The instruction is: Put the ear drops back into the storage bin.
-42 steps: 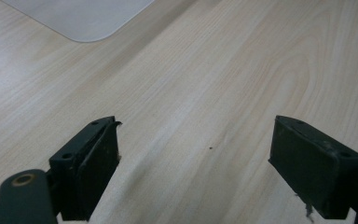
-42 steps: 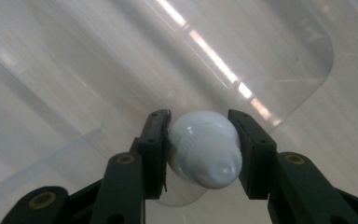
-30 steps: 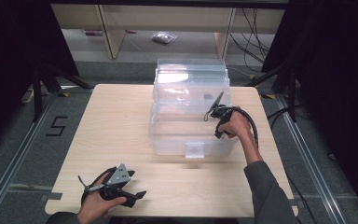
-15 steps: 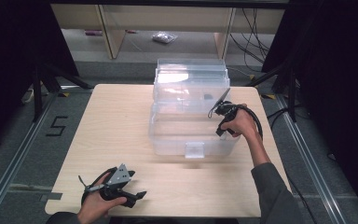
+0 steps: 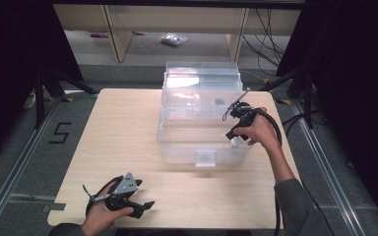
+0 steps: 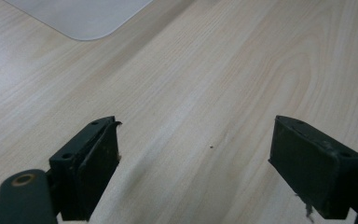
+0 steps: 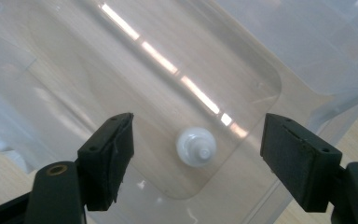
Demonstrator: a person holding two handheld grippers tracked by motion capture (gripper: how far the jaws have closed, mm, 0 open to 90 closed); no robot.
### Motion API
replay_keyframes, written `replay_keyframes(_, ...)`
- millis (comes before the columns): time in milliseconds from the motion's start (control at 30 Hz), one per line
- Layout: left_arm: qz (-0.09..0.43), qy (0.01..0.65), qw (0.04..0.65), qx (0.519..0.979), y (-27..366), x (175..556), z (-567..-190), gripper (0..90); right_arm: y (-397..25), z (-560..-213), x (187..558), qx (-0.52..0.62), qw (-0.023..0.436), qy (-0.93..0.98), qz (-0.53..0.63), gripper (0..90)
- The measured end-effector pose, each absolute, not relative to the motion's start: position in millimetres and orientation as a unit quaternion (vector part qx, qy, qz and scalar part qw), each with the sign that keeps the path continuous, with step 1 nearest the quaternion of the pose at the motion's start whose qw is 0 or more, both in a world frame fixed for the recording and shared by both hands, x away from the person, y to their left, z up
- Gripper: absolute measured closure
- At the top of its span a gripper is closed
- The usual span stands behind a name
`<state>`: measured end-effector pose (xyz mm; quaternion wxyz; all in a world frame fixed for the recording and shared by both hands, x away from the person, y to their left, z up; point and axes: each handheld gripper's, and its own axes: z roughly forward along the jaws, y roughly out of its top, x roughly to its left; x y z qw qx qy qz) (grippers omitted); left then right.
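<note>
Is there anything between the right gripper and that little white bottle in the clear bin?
Nothing visible. The right gripper hangs over the open clear bin, jaws spread, with the white bottle standing upright straight below them.

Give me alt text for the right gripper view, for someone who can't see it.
The right gripper, fingers spread wide, looks straight down on a small white bottle standing in a corner of a clear plastic box. Pale wooden table shows through the box floor.

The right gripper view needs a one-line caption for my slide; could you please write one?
Open right gripper poised above a small white bottle standing in a clear plastic bin.
</note>
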<state>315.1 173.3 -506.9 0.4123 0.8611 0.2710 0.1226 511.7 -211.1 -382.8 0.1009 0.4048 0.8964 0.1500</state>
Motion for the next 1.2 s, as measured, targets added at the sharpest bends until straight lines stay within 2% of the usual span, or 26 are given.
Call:
replay_keyframes(267,0.127,0.272,0.403,0.865,174,316,-506,15.0,-208,-373,496,0.385,0.120,0.895,0.193,26.4)
replay_keyframes(333,0.124,0.273,0.405,0.864,174,315,-506,15.0,-208,-372,493,0.390,0.109,0.893,0.197,26.4)
replay_keyframes(500,0.125,0.274,0.405,0.863,174,315,-507,15.0,-210,-367,483,0.387,0.118,0.890,0.211,25.9)
replay_keyframes(1200,0.125,0.273,0.405,0.864,174,315,-506,15.0,-215,-371,447,0.371,0.125,0.878,0.274,25.1)
